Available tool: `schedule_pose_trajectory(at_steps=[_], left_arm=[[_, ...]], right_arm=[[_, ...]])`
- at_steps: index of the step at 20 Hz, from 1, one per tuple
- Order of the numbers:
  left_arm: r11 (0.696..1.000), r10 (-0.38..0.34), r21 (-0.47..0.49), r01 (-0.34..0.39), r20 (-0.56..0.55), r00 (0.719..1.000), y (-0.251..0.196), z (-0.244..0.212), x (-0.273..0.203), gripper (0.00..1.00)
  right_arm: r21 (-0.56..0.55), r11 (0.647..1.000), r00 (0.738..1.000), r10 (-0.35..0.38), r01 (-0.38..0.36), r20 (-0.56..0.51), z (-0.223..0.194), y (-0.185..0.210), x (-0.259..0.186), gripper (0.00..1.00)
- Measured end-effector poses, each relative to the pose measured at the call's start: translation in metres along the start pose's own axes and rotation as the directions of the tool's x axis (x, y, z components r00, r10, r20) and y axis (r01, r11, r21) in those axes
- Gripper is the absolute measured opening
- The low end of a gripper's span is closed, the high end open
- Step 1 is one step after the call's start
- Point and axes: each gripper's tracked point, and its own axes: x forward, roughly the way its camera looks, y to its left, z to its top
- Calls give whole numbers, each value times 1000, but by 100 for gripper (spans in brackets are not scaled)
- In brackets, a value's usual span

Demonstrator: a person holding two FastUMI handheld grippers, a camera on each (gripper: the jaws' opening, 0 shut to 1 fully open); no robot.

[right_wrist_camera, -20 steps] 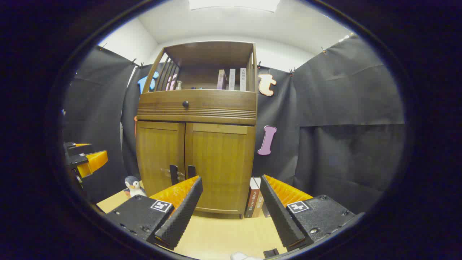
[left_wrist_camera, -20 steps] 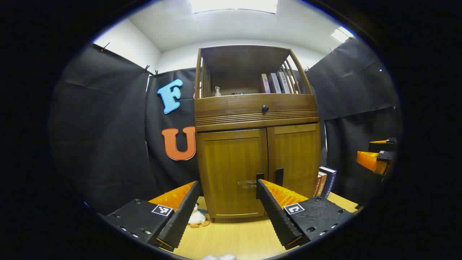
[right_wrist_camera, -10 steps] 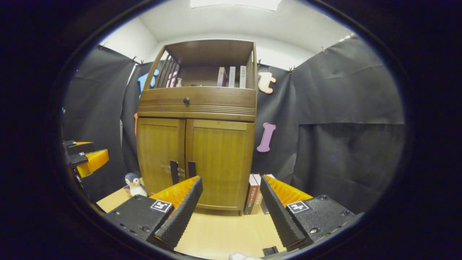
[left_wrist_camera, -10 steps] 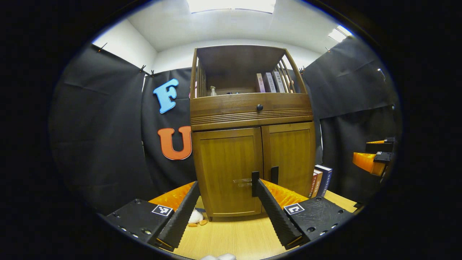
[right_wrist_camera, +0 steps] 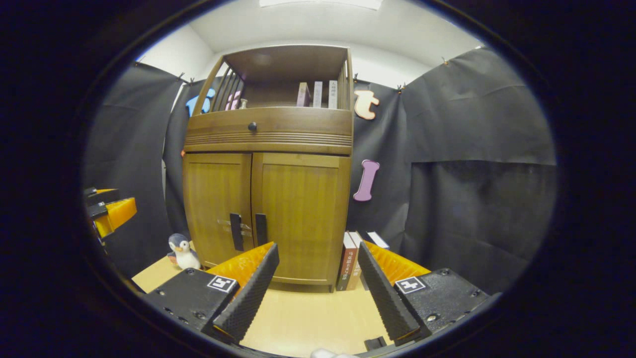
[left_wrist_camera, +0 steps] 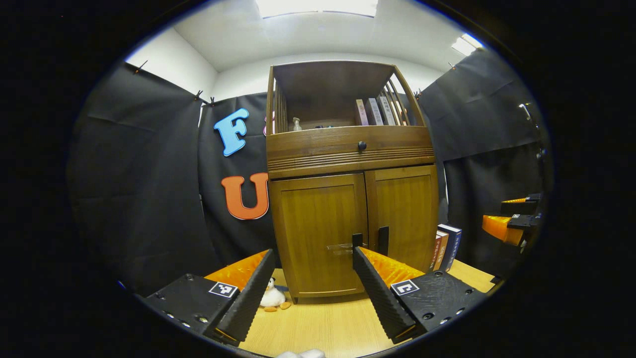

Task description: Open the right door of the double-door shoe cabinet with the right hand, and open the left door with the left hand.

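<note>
Approach step: both doors of the shoe cabinet [right_wrist_camera: 268,199] are shut, right gripper [right_wrist_camera: 318,268] and left gripper [left_wrist_camera: 313,271] are spread, empty, short of it (penguin toy [right_wrist_camera: 181,251] at cabinet's left foot); next, right gripper onto right door handle [right_wrist_camera: 260,229].

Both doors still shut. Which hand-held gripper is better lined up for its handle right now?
Left, marginally. The left hand-held gripper is open with the left door handle just above one fingertip. The right hand-held gripper, also open, has the right door handle off to its left.
</note>
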Motion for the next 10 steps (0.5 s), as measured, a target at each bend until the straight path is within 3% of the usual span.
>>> schedule_pose_trajectory(at_steps=[10], left_arm=[[999, 50, 5, -50, -19, 999, 22, -6, -4, 96]], right_arm=[[-11, 997, 997, 73, -73, -5, -19, 55, 94, 100]])
